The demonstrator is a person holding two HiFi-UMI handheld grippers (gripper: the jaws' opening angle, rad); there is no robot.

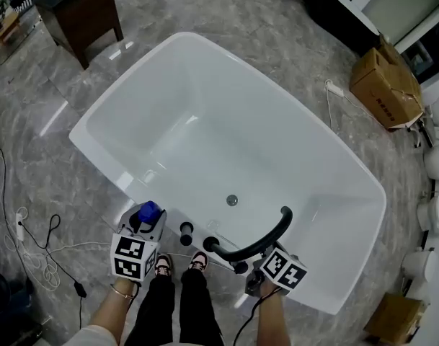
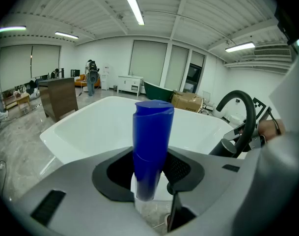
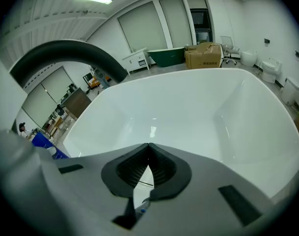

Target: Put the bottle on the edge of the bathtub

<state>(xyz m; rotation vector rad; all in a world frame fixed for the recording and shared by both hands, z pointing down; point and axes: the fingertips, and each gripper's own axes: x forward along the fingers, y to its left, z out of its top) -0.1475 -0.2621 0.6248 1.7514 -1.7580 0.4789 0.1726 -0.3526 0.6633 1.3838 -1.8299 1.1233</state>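
Nearest me, my left tool (image 2: 149,183) is clamped on the blue bottle (image 2: 152,141), which stands upright between the pads at the near-left corner of the white bathtub (image 1: 205,121). Whether its base touches the rim I cannot tell. Just right of it, black knobs (image 1: 185,229) sit on the rim, then the curved black faucet (image 1: 266,240) arches over the basin. My right tool (image 3: 148,149) hovers beside the faucet, tips pressed together, holding nothing.

Blue bottle (image 2: 151,141), white bathtub (image 1: 226,135), grey marbled floor (image 1: 53,99)
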